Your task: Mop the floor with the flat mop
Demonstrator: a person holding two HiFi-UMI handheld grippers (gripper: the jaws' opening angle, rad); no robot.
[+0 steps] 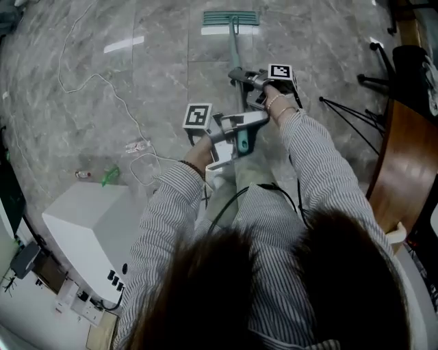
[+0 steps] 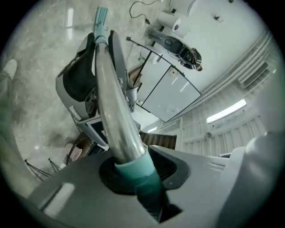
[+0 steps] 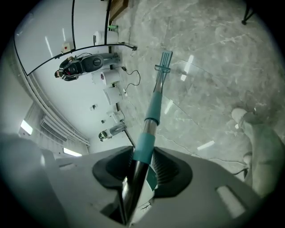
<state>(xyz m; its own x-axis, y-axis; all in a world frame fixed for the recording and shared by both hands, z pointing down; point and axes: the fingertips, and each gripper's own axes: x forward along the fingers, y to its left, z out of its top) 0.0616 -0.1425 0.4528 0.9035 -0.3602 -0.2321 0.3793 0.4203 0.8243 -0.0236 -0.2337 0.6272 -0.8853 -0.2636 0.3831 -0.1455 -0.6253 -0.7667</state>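
Flat mop point(image 1: 231, 19) rests head-down on the grey marble floor point(image 1: 137, 75), well ahead of the person, a pale pad under a teal frame. Its long handle point(image 1: 236, 55), shiny metal with teal sleeves, looks light and stiff. Bare metal is probably slick, so the sleeves seem the surer hold. The left gripper point(image 1: 239, 126) has its fingers point(image 2: 173, 168) clamped on the handle's top end. The right gripper point(image 1: 241, 76) is clamped lower down.

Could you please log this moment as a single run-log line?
stage: mopping | left tool: shut on mop handle, upper end | right tool: shut on mop handle, lower down | mop head: flat on floor
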